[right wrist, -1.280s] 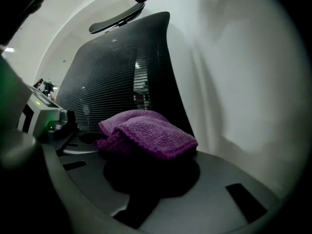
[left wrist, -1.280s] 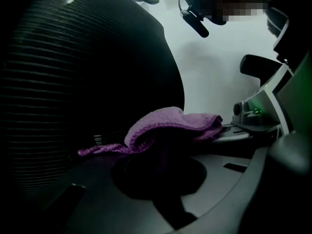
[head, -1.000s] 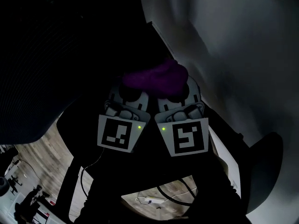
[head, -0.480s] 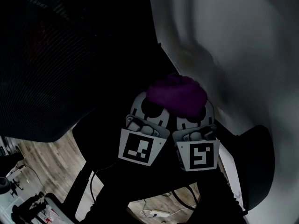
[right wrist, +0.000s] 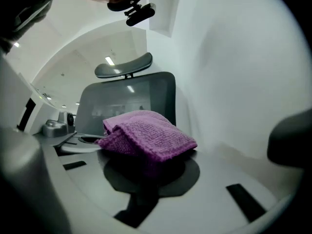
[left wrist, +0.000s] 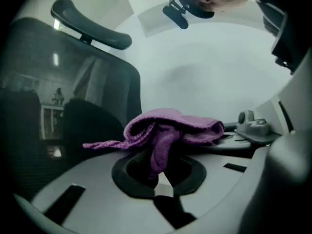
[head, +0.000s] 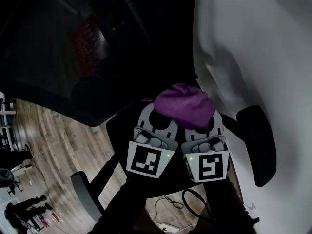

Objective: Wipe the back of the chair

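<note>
A purple knitted cloth [head: 185, 105] is bunched across the tips of both grippers, which are held side by side with their marker cubes facing the head camera. The left gripper [head: 157, 118] has its jaws closed on the cloth: in the left gripper view a fold hangs down into the dark gap between them and is pinched there, and a loose corner trails out to one side. The right gripper [head: 202, 125] also grips the cloth; in the right gripper view the folded wad sits over its jaw tips and hides them, with no gap showing below.

The black mesh back of the office chair [head: 68, 57] fills the upper left of the head view. The cloth lies just off its lower right edge — whether it touches the mesh cannot be told. In both gripper views the chair back stands upright behind the cloth, with a curved dark headrest [left wrist: 90, 26] on top of it.

A black padded armrest [head: 256, 145] sits just right of the right gripper, against a plain white wall [head: 253, 48]. Wood-plank floor [head: 53, 140] shows below the chair back at the left.
</note>
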A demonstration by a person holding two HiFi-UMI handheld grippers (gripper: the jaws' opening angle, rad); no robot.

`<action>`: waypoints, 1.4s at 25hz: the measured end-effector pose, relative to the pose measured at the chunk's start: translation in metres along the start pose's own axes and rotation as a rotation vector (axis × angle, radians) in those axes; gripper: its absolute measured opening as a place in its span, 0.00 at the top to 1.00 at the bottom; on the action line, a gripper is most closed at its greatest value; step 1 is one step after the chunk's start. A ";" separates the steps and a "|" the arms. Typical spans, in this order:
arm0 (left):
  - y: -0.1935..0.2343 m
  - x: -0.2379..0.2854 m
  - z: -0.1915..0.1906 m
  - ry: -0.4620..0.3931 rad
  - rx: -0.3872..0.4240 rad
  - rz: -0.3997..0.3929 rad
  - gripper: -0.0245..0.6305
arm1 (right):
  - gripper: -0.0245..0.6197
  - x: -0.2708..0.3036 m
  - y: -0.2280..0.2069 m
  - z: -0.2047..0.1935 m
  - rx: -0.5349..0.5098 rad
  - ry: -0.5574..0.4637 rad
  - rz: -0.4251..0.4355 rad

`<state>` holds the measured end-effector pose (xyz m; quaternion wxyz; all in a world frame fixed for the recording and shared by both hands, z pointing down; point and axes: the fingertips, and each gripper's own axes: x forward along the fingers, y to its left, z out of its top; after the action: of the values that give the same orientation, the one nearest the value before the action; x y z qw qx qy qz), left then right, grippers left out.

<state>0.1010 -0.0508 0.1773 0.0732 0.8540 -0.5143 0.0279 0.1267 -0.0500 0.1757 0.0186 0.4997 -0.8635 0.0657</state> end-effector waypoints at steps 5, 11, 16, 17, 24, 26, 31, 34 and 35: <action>0.007 -0.065 0.104 -0.064 0.016 0.053 0.90 | 0.89 -0.022 0.062 0.105 -0.041 -0.070 0.075; -0.017 -0.160 0.208 -0.140 -0.005 0.093 0.90 | 0.89 -0.086 0.132 0.206 -0.083 -0.073 0.096; -0.060 -0.240 0.276 -0.140 0.015 0.126 0.90 | 0.89 -0.161 0.180 0.284 -0.088 -0.071 0.152; -0.067 -0.250 0.281 -0.132 0.015 0.142 0.90 | 0.89 -0.171 0.184 0.292 -0.093 -0.066 0.170; -0.143 -0.337 0.309 -0.168 -0.029 0.254 0.90 | 0.89 -0.279 0.217 0.325 -0.140 -0.051 0.274; -0.166 -0.358 0.321 -0.181 -0.020 0.273 0.90 | 0.89 -0.308 0.223 0.338 -0.147 -0.062 0.296; -0.174 -0.368 0.349 -0.207 0.061 0.298 0.90 | 0.89 -0.318 0.228 0.365 -0.129 -0.120 0.329; -0.175 -0.369 0.358 -0.220 0.089 0.306 0.90 | 0.89 -0.318 0.230 0.374 -0.118 -0.150 0.338; -0.177 -0.371 0.360 -0.219 0.092 0.306 0.90 | 0.89 -0.321 0.231 0.376 -0.117 -0.152 0.337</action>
<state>0.0727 0.2994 -0.2408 -0.0275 0.7662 -0.6412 -0.0309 0.0995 0.2901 -0.2497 -0.0287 0.3496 -0.9362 -0.0204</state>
